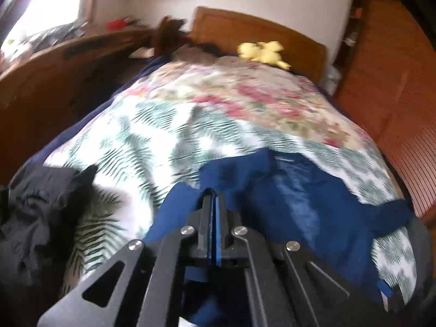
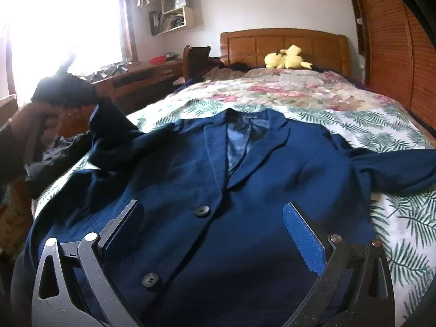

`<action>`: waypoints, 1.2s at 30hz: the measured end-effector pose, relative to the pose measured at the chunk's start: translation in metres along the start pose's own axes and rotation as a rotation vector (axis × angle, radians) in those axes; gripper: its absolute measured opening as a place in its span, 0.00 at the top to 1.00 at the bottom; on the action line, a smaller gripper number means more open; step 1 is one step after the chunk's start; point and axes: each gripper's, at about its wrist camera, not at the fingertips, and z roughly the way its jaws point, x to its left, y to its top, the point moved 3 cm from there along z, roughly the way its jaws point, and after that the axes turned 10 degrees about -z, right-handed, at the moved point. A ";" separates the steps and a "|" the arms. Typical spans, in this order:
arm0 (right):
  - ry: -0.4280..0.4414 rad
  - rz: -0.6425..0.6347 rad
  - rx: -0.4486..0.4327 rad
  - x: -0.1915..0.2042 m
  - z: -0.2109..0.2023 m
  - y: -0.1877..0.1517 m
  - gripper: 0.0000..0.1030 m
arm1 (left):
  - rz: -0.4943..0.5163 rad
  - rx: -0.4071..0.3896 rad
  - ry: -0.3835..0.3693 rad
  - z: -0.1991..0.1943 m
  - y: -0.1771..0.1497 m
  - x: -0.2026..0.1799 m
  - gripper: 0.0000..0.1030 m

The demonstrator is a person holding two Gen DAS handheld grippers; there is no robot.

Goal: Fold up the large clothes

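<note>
A navy blue jacket (image 2: 245, 177) lies face up on the bed, lapels and two dark buttons showing. My right gripper (image 2: 215, 223) hovers over its lower front, open, nothing between the fingers. The jacket's left sleeve (image 2: 114, 130) is raised off the bed toward a dark silhouette at the window; the other sleeve (image 2: 395, 169) lies out to the right. In the left wrist view my left gripper (image 1: 214, 194) is shut on a fold of that sleeve, and the blue cloth (image 1: 299, 207) hangs around and below the fingers. This view is blurred.
The bed cover (image 2: 381, 218) has a leaf print near me and flowers farther back. Black clothes (image 1: 41, 212) lie heaped at the bed's left edge. A yellow plush toy (image 2: 286, 58) sits by the wooden headboard (image 2: 286, 38). Desk (image 2: 141, 76) at left, louvred doors (image 2: 395, 54) at right.
</note>
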 end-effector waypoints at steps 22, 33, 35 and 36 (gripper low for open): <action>-0.100 0.064 -0.054 -0.050 -0.069 0.001 0.00 | 0.365 0.070 -0.147 -0.083 -0.124 -0.150 0.98; -0.073 -0.032 0.027 -0.020 -0.038 -0.001 0.00 | 0.341 0.056 -0.096 -0.089 -0.170 -0.078 0.95; -0.053 -0.048 0.043 -0.013 -0.030 -0.002 0.00 | 0.341 0.062 -0.083 -0.087 -0.178 -0.063 0.95; -0.042 -0.057 0.049 -0.009 -0.027 -0.002 0.00 | 0.339 0.062 -0.078 -0.086 -0.180 -0.059 0.95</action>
